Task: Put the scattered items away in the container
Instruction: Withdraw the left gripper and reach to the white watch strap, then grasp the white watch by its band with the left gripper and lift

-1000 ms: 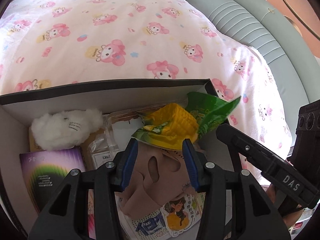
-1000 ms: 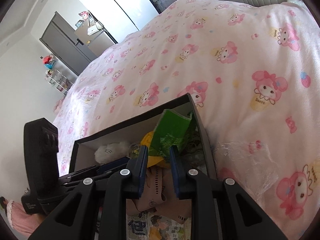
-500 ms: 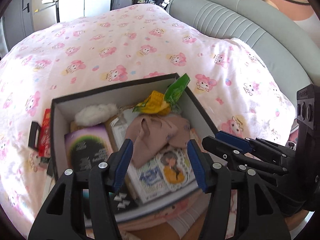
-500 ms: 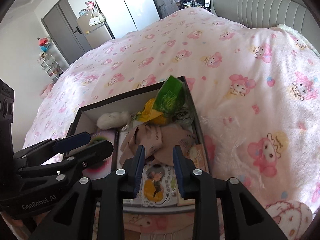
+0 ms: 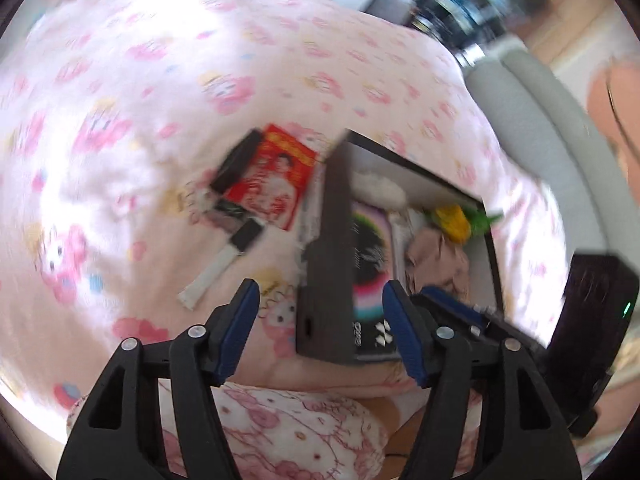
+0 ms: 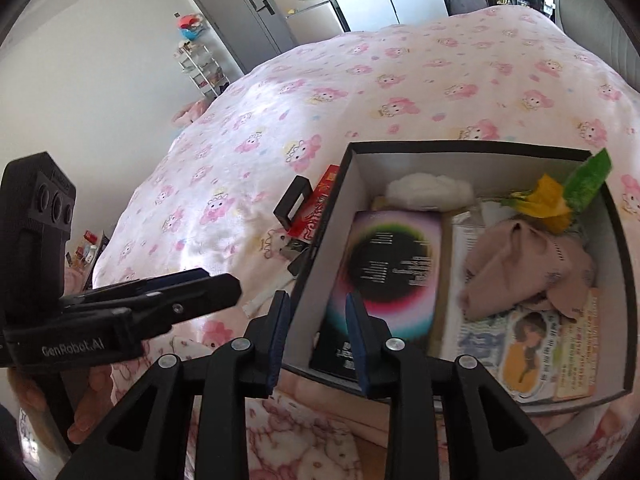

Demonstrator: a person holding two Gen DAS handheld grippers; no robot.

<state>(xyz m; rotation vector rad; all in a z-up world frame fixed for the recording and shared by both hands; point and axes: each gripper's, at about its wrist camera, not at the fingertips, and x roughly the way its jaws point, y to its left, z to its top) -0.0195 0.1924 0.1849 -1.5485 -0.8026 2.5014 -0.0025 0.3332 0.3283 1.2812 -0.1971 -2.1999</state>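
A black box [image 6: 472, 146] with white inside sits on the pink bedspread. It holds a white fluffy toy [image 6: 428, 190], a dark booklet [image 6: 390, 264], a beige cloth [image 6: 524, 260], a yellow-green snack bag [image 6: 554, 196] and cartoon cards [image 6: 536, 354]. Left of the box lie a red packet [image 5: 274, 180], black pieces [image 5: 234, 162] and a black-and-white tube [image 5: 222, 262]. My left gripper [image 5: 320, 330] is open and empty, above the box's left wall [image 5: 330, 256]. My right gripper [image 6: 314, 338] is open and empty over the box's near left corner.
The bed has a grey padded headboard [image 5: 552, 140] at the right. A grey cabinet [image 6: 248, 4] and a wire shelf [image 6: 202, 66] stand against the far wall. A pink patterned cloth [image 6: 304, 440] lies at the bed's near edge.
Both grippers have pulled back from the box and swung left. The left wrist view now takes in the red packet and tube beside the box. The box contents have not moved.
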